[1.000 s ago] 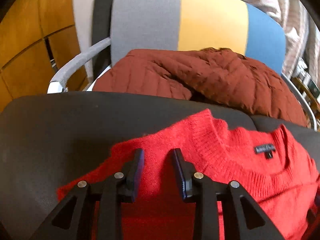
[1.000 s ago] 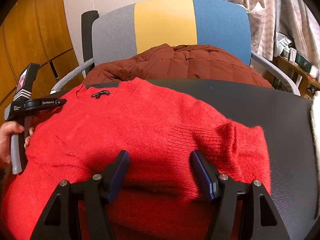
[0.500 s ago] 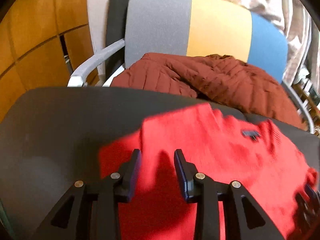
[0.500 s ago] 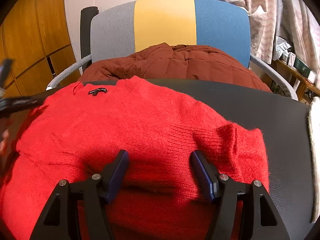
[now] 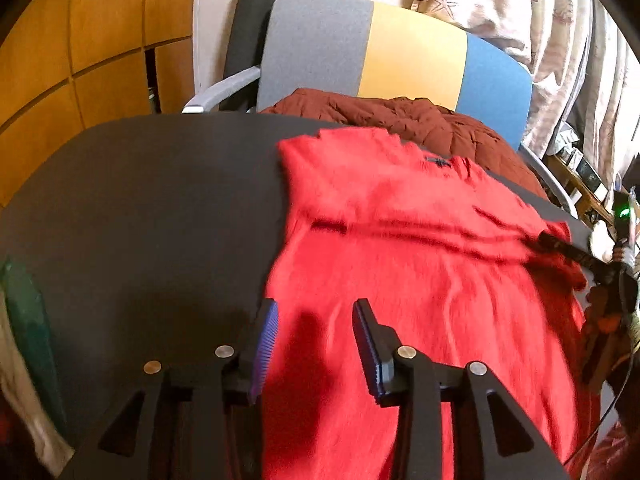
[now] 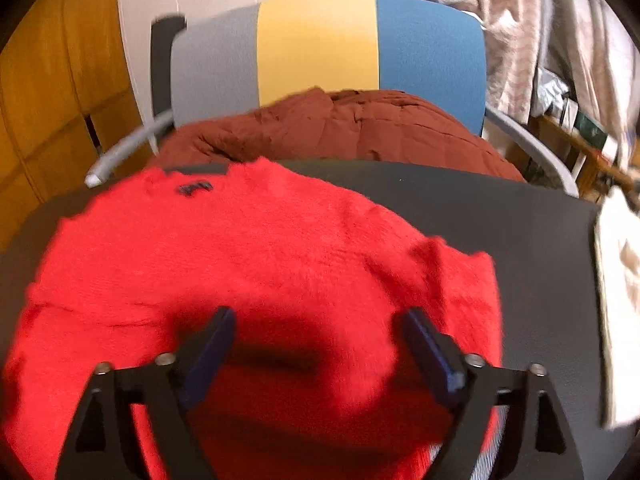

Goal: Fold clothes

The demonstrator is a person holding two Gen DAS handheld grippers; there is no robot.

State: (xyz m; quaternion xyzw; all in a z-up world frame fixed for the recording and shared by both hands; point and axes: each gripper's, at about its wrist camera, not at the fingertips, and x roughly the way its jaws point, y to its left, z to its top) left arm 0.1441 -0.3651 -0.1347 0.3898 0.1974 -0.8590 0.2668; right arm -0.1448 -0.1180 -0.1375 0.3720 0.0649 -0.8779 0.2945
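A red knit sweater [image 5: 420, 264] lies flat on the dark table [image 5: 140, 208], neck label toward the far edge. It also shows in the right wrist view [image 6: 240, 264]. My left gripper [image 5: 314, 320] is open and empty over the sweater's left edge. My right gripper [image 6: 316, 332] is open wide and empty above the sweater's lower right part; it shows at the right edge of the left wrist view [image 5: 560, 244]. A folded sleeve cuff [image 6: 460, 268] lies at the sweater's right side.
A chair with a grey, yellow and blue back [image 6: 320, 48] stands behind the table, with a brown quilted jacket [image 6: 340, 128] on its seat. A pale cloth [image 6: 616, 304] lies at the table's right edge. Green and white fabric [image 5: 24, 312] lies at the left.
My left gripper has pulled back and to the left, from the sweater's shoulder to its left edge. My right gripper has risen a little. Both views are blurred by motion.
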